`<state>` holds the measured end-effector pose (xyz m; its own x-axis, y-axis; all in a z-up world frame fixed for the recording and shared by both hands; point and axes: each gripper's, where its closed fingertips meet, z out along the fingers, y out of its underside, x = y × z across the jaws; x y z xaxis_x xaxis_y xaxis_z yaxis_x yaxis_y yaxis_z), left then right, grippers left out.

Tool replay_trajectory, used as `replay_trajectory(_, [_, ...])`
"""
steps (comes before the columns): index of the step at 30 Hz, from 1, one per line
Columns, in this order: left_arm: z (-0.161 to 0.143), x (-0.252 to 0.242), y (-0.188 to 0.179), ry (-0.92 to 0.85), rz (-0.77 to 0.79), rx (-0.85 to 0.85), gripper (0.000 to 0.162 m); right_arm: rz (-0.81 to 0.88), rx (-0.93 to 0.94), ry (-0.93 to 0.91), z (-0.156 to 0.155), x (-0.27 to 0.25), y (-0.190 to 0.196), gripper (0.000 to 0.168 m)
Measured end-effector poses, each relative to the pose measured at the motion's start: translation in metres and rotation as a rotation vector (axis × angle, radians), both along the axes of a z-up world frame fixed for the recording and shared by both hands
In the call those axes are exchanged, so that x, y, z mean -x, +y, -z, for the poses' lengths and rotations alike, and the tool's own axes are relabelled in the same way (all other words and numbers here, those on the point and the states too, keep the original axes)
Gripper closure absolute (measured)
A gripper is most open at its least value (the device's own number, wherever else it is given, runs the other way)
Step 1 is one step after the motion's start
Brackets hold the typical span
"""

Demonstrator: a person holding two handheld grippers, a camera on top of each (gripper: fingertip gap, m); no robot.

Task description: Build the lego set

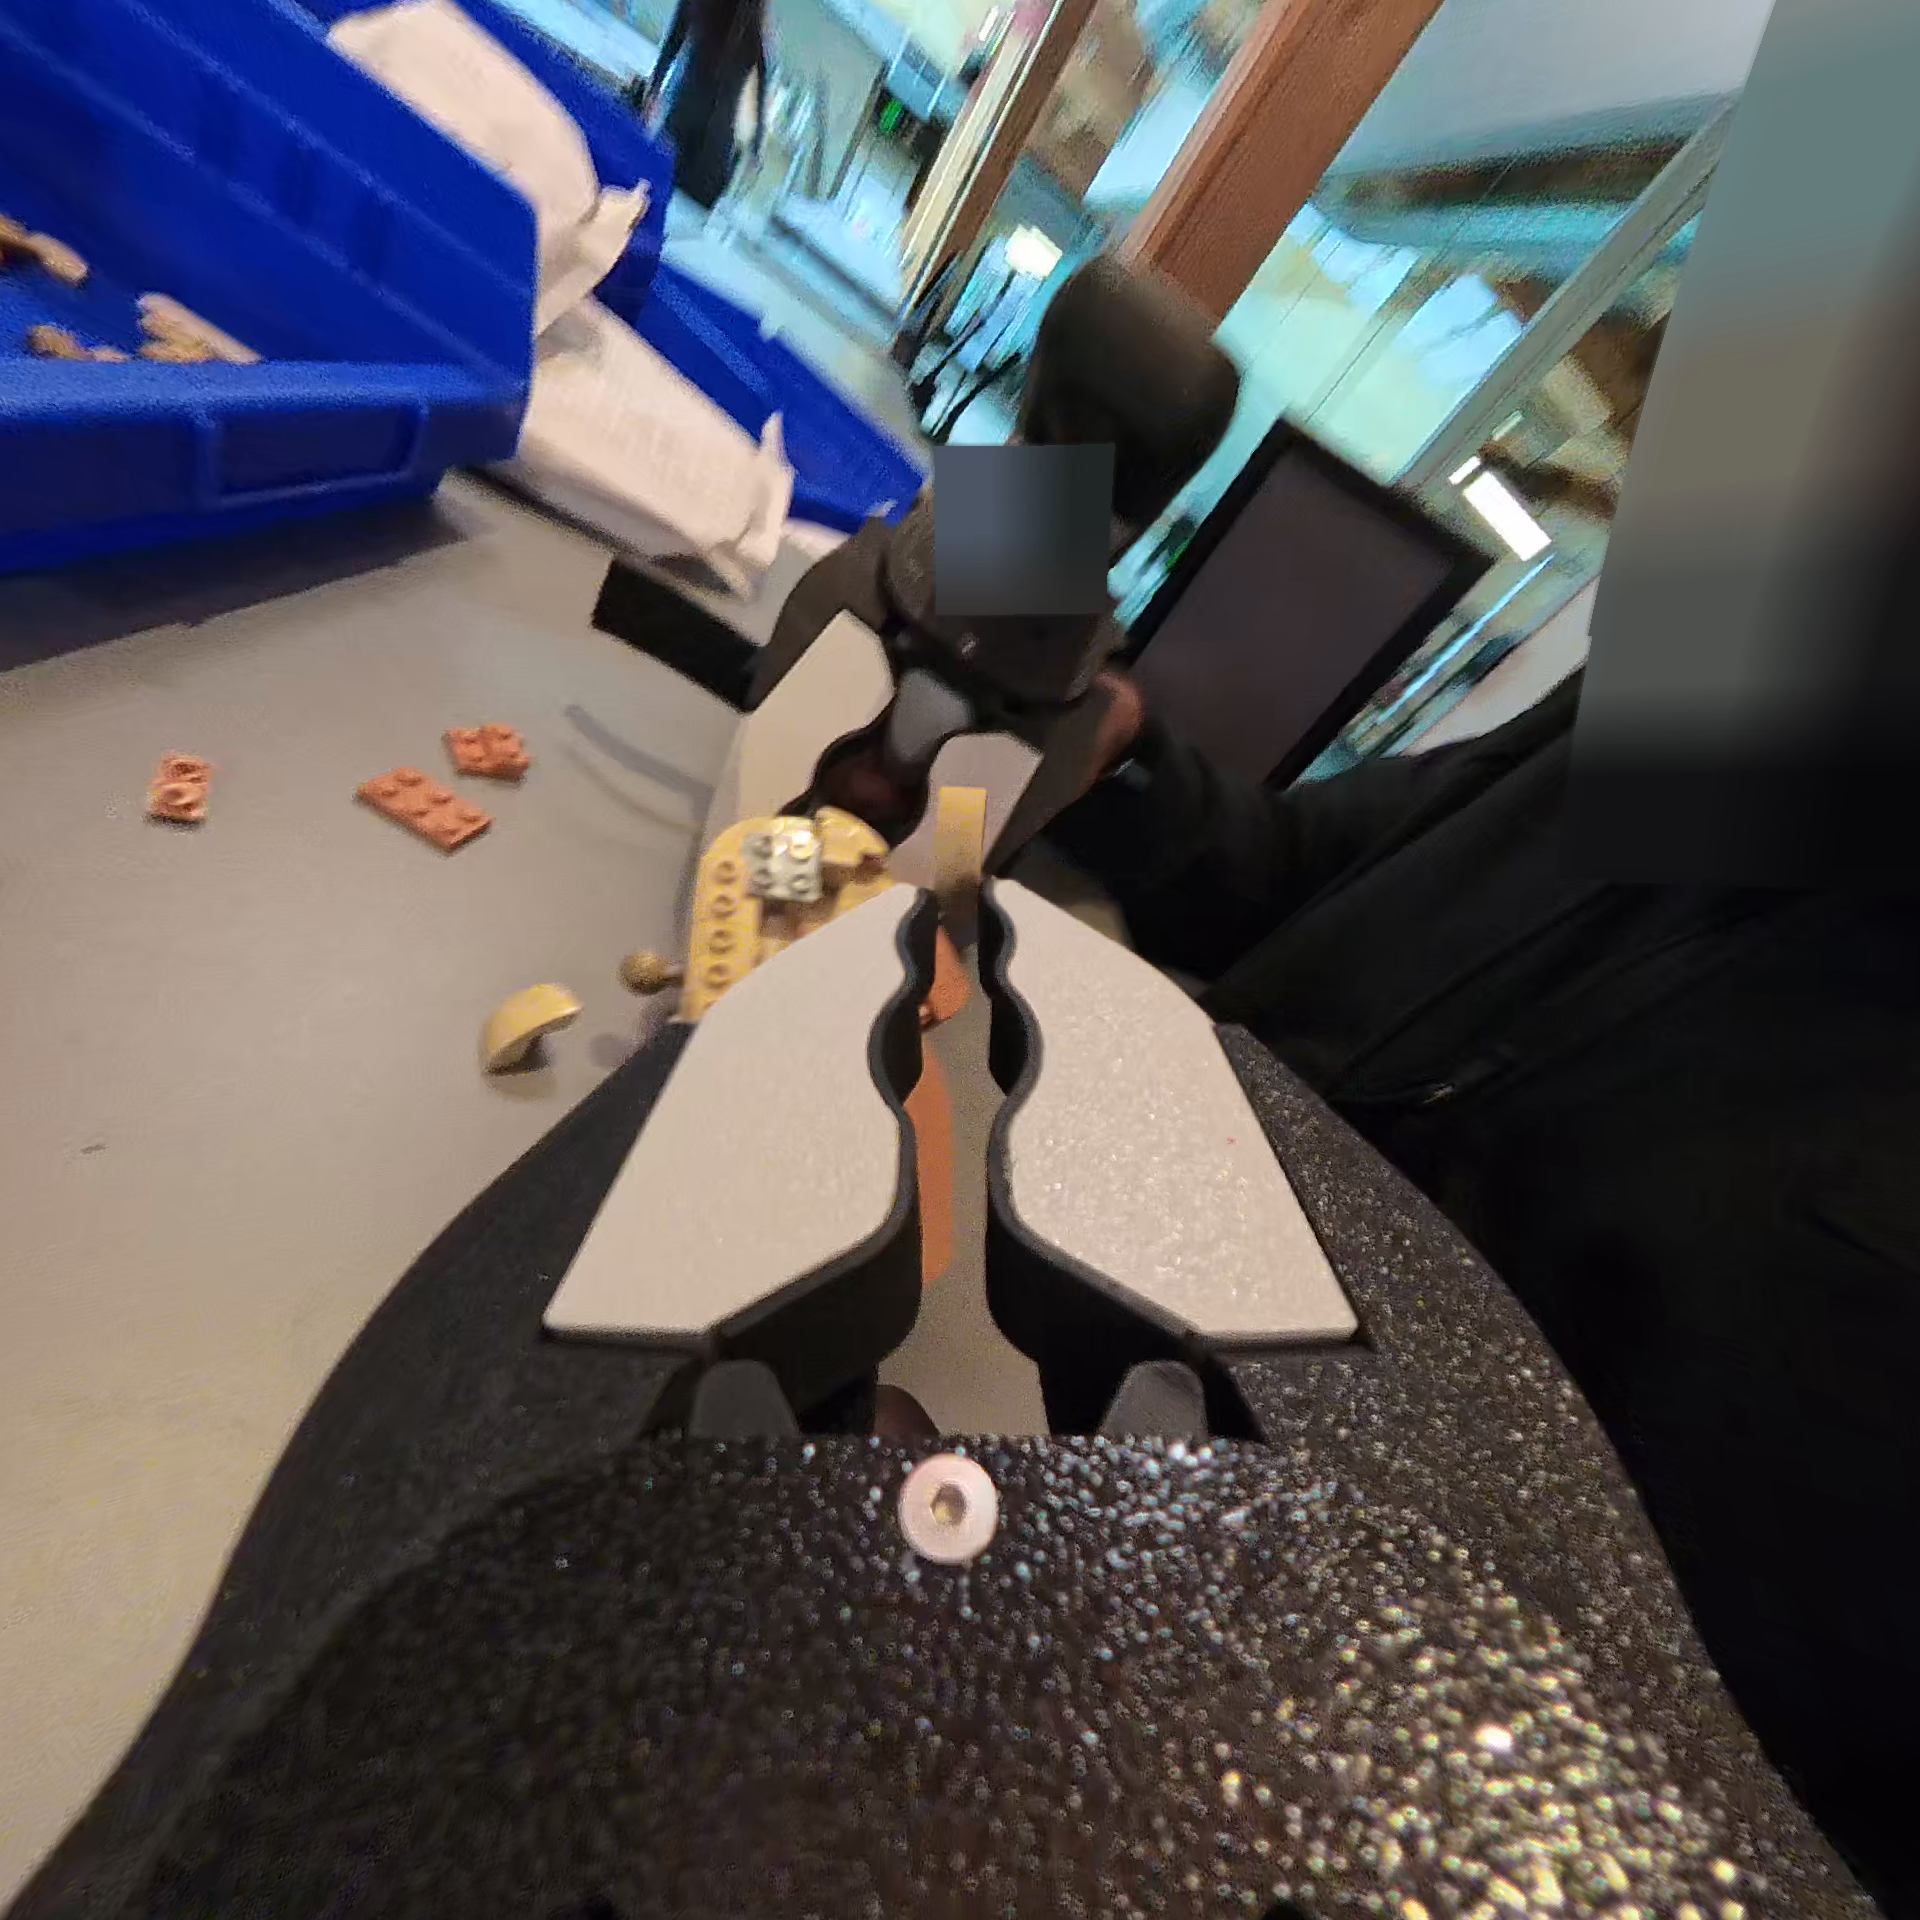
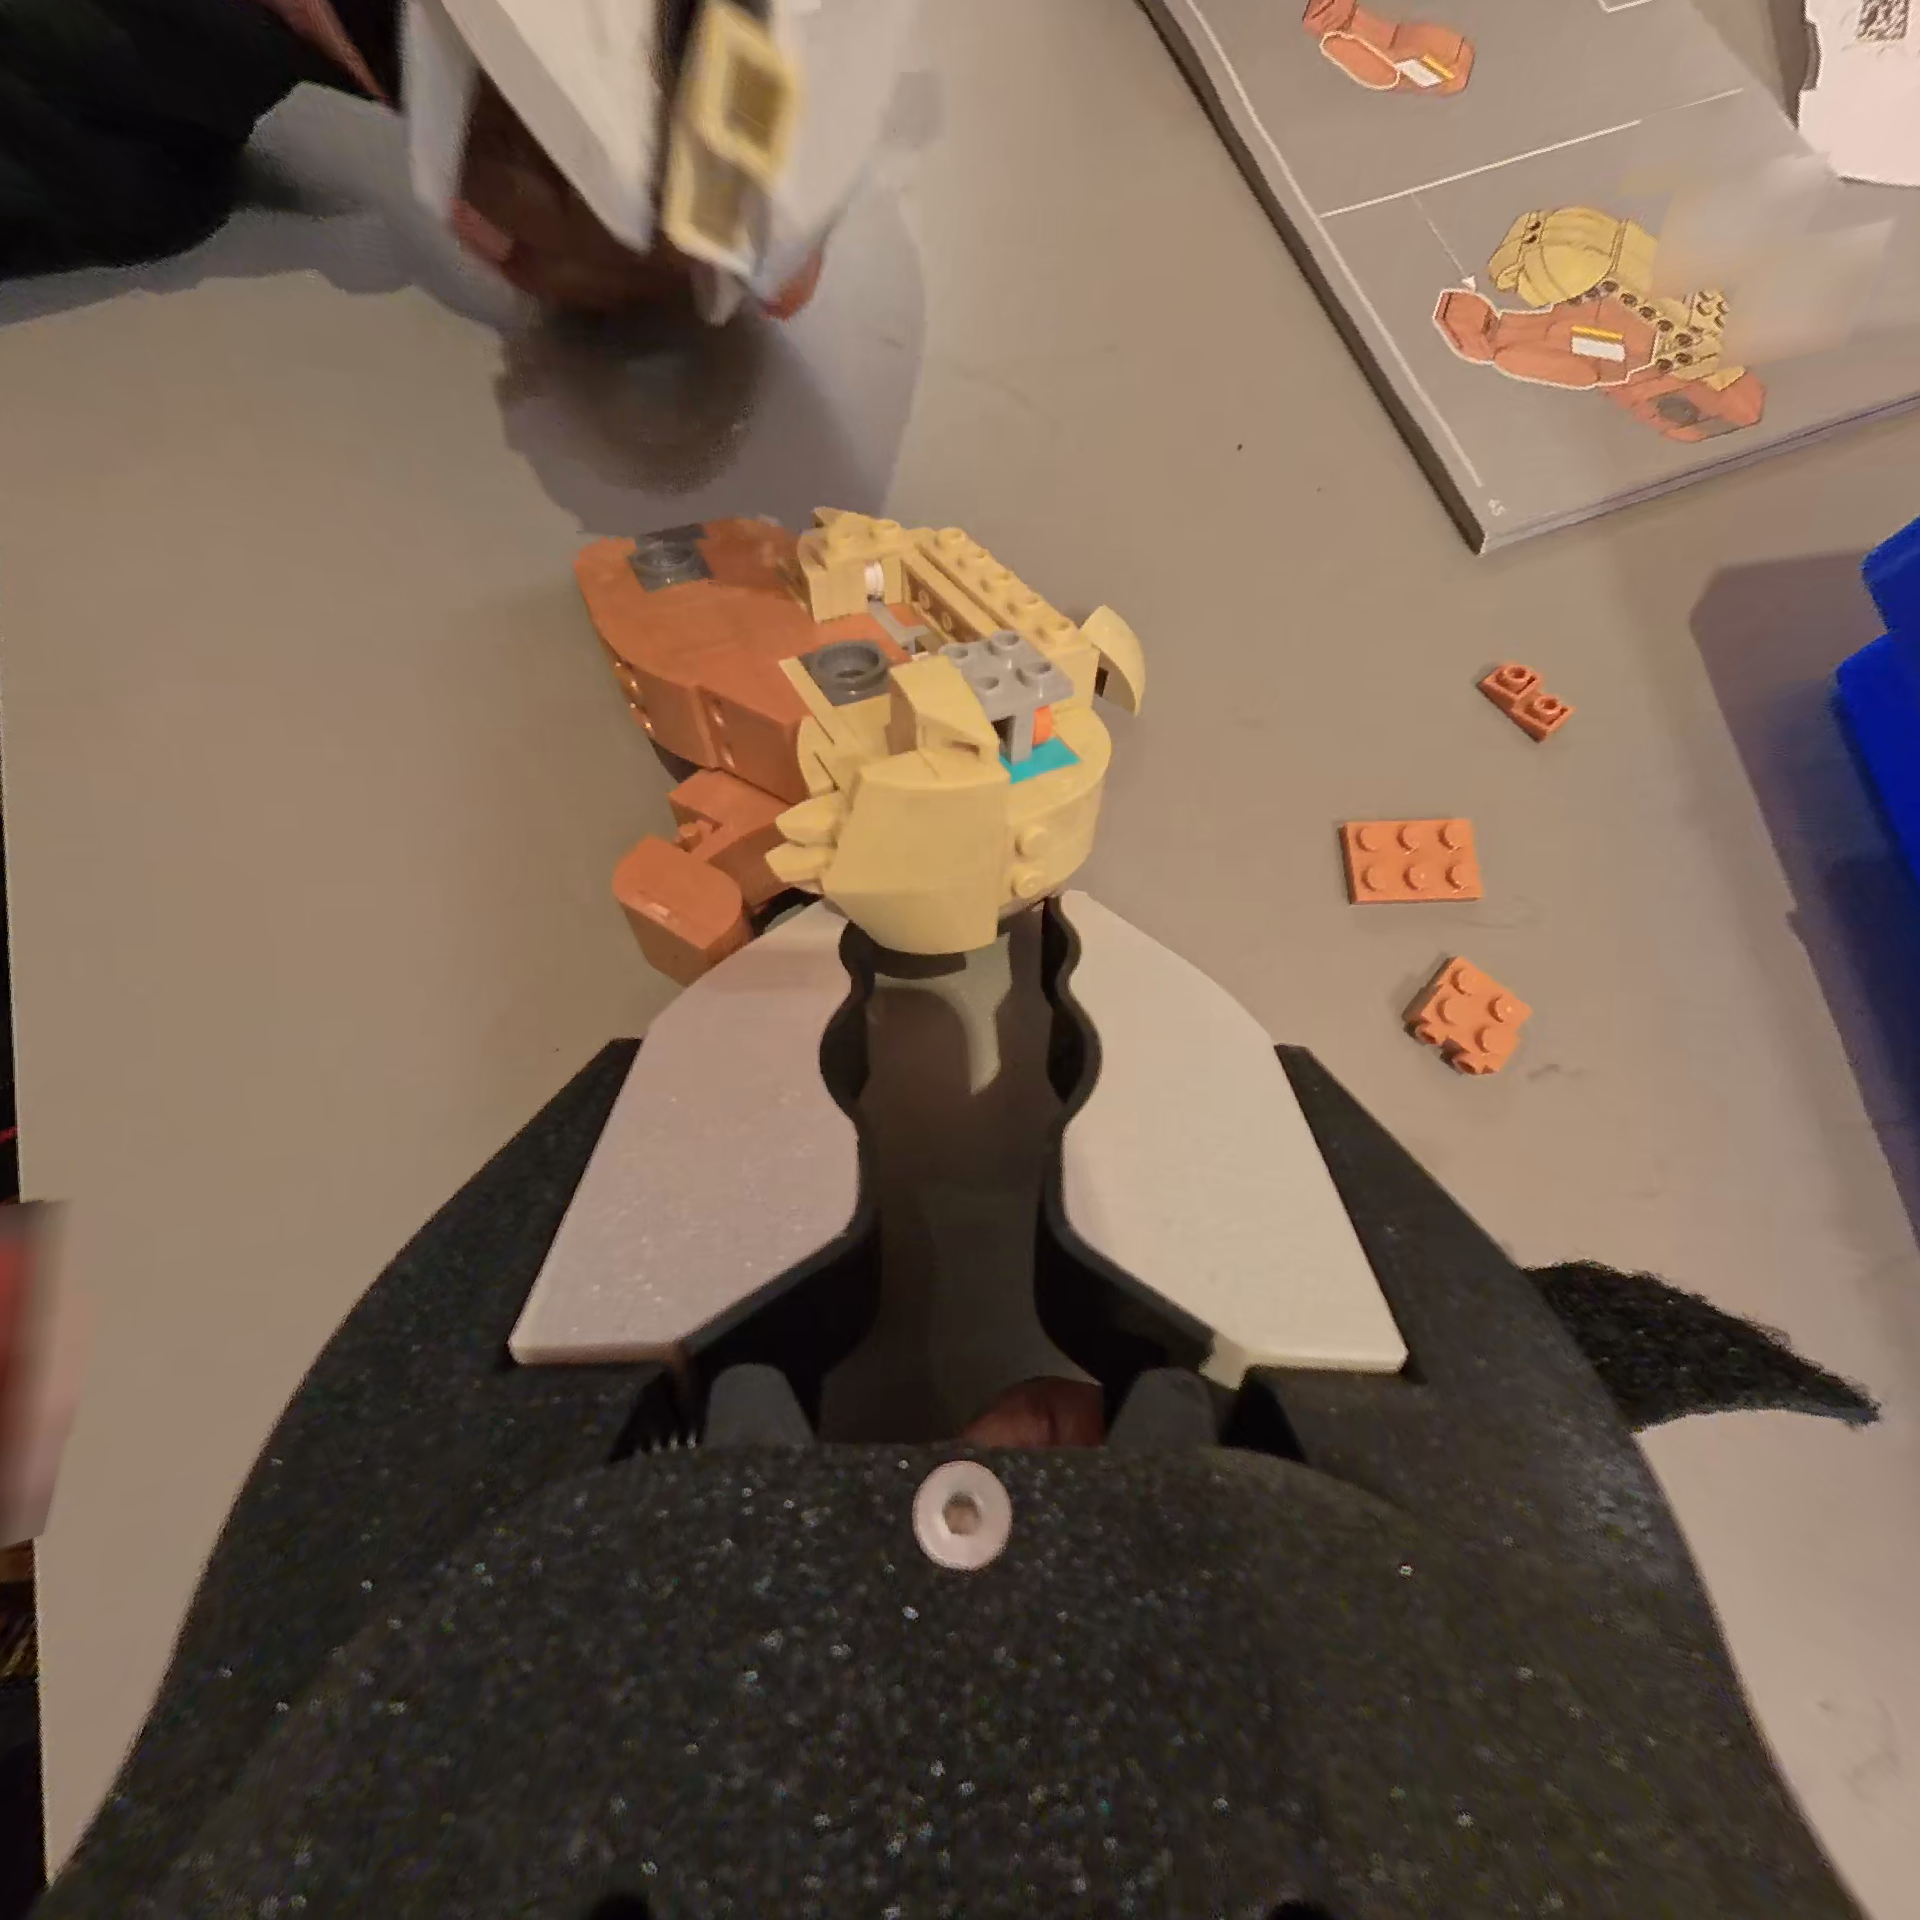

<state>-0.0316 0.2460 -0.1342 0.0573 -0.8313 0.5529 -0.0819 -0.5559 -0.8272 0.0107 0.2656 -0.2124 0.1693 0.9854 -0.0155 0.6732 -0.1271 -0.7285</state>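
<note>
Right gripper (image 2: 961, 920): your jaws were closed on the tan rounded end of the brown-and-tan brick model (image 2: 831, 717), which lay on the grey tabletop (image 2: 260, 727).
Left gripper (image 1: 956, 904): narrow, pinching a thin tan plate (image 1: 958, 836) upright, just above the model.
Loose parts: three orange plates (image 2: 1413, 860) beside the model.
Booklet (image 2: 1507, 260): open, far right.
Advice: steady the model, square the plate over its studs, press straight down.
</note>
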Motion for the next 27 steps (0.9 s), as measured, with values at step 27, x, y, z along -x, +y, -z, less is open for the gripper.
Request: replay_trajectory(27, [0.034,-0.024,0.025,1.200,0.377,-0.427,0.154,-0.009,-0.058,-0.011,0.001,0.001,-0.001,0.138])
